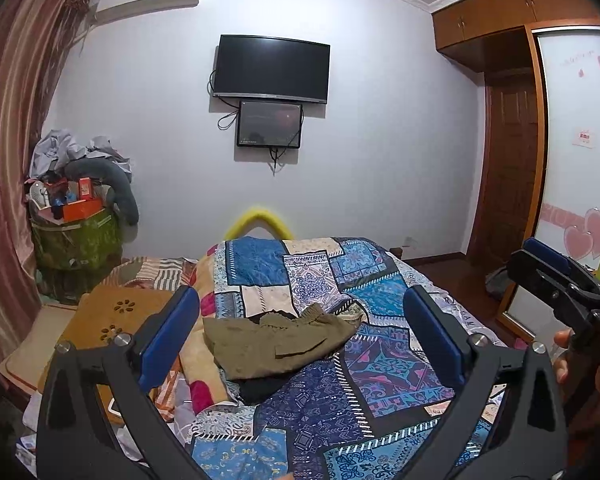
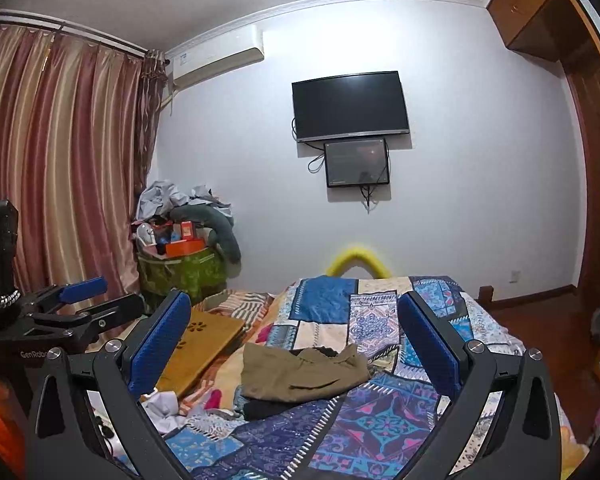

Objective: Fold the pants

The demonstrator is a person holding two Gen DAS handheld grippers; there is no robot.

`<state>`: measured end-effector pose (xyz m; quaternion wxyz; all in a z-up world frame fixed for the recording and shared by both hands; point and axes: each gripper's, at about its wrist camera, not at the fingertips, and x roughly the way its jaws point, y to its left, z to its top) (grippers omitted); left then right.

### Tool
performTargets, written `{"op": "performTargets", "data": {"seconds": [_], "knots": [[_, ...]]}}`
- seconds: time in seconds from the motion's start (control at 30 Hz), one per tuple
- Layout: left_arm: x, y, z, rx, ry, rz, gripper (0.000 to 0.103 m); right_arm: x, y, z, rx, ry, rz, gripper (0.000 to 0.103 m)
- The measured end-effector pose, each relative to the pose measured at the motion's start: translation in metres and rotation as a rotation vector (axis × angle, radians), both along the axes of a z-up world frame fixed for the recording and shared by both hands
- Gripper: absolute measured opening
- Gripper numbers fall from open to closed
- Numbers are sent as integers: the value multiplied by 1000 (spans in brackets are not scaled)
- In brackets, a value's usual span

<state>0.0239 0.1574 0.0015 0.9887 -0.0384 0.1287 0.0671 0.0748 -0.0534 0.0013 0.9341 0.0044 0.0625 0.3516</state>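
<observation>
A dark garment (image 1: 260,388) lies mostly hidden under the olive pants (image 1: 276,340); the wardrobe (image 1: 572,120) is cut off at the frame edge.

open quilt (image 2: 380,420) around pants (image 2: 300,376), wooden tray (image 2: 204,352) left

1. The pants (image 1: 278,344) lie on the bed (image 1: 380,380), near its middle.
2. A wooden tray (image 2: 200,350) lies on the bed to the left of the pants.
3. A basket (image 1: 76,240) stands behind the bed, in the left corner by the curtain (image 2: 60,160).
4. The television (image 1: 272,69) hangs on the wall behind the bed, with a smaller screen (image 1: 270,124) just below it.
</observation>
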Motion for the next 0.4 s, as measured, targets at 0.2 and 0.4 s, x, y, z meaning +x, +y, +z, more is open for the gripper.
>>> {"op": "performTargets", "data": {"seconds": [0.2,0.4], "knots": [[2,-1,1,12,6,-14,103,1,0,1,2,3,-4,103],[1,-5,-3,19,10,-20,103,4,1,0,3,13,-5,103]]}}
